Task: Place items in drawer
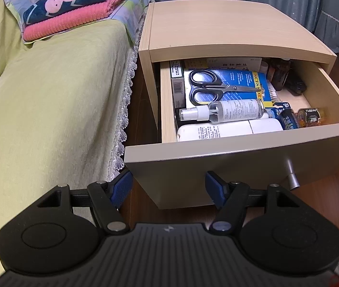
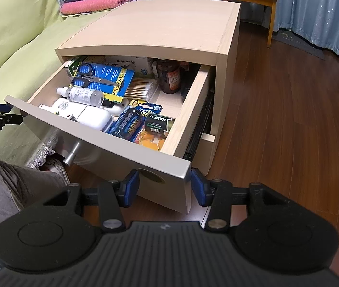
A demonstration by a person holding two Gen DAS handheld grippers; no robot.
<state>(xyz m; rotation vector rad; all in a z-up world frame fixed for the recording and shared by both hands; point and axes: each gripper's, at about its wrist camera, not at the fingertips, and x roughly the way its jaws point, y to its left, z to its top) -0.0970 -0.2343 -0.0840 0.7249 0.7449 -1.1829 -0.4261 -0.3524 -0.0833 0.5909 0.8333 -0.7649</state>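
A light wood nightstand (image 2: 160,31) stands on a brown plank floor (image 2: 277,110), its drawer (image 1: 241,143) pulled out. Beside the nightstand, a bed (image 1: 49,91) under a yellow-green cover carries folded pink and navy blankets (image 1: 73,9), apparently resting on a patterned pillow.

"scissors" on blue scissors card (image 2: 119,81)

A home bedroom: a bed (image 1: 49,95) is lying under a green cover beside a wooden nightstand (image 1: 217,31), folded blankets (image 1: 73,7) stacked on it, curtains (image 2: 318,12) hanging behind.
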